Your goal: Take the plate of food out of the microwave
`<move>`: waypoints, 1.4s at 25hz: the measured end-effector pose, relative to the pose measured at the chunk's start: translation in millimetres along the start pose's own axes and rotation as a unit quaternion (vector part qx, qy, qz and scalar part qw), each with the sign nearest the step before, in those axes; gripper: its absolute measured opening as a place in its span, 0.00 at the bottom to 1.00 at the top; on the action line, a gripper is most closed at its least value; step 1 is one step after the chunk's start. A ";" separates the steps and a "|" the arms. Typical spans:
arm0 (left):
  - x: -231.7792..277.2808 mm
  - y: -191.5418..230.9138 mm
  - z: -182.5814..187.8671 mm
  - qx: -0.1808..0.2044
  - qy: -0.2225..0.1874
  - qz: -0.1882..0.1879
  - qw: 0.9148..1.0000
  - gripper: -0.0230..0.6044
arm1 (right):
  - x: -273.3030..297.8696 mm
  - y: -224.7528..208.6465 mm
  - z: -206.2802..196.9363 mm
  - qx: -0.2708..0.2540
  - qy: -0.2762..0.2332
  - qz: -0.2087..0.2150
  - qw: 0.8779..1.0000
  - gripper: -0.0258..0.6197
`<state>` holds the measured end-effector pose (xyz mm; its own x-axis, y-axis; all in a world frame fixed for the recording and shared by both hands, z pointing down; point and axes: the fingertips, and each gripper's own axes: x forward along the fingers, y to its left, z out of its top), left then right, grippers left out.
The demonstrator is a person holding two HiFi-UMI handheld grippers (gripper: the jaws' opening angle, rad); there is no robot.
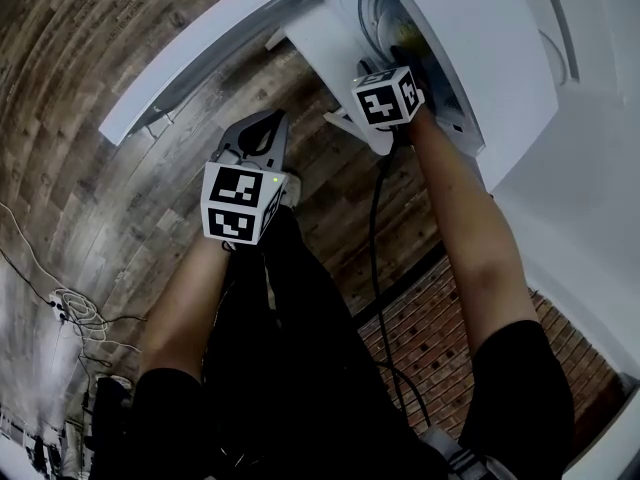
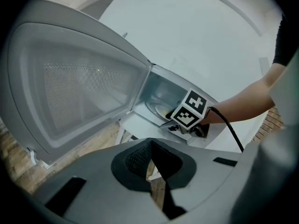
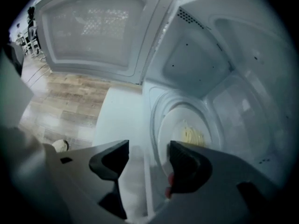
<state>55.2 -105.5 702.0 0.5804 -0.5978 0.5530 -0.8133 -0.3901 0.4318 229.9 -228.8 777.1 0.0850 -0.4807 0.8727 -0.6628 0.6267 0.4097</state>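
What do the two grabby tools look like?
The left gripper and right gripper are grey, with black pads inside their jaws. Each carries a white cube printed with black square markers. A black cable trails from the right one. The person wears black short sleeves.

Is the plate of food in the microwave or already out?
In. The plate with its food lies inside the microwave, door swung open; the right tongs stand open before it, holding nothing.
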 end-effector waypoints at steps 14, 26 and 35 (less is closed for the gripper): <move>4.7 -17.1 -20.1 0.003 0.023 -0.020 1.000 0.03 | -21.5 2.8 -12.6 -0.127 -0.018 -0.122 0.984 0.13; 3.6 -13.3 -16.6 -0.010 0.010 -0.013 1.000 0.03 | -58.1 7.0 3.0 -0.203 -0.088 -0.219 0.950 0.07; -4.3 -11.7 0.0 -0.009 -0.018 -0.006 1.000 0.03 | -87.2 20.1 4.9 -0.241 -0.131 -0.233 0.933 0.07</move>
<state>62.3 -98.4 694.5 0.5874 -0.6187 0.5217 -0.8054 -0.3842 0.4513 205.5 -177.2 707.9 0.0543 -0.8640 0.5006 -0.1828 0.4843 0.8556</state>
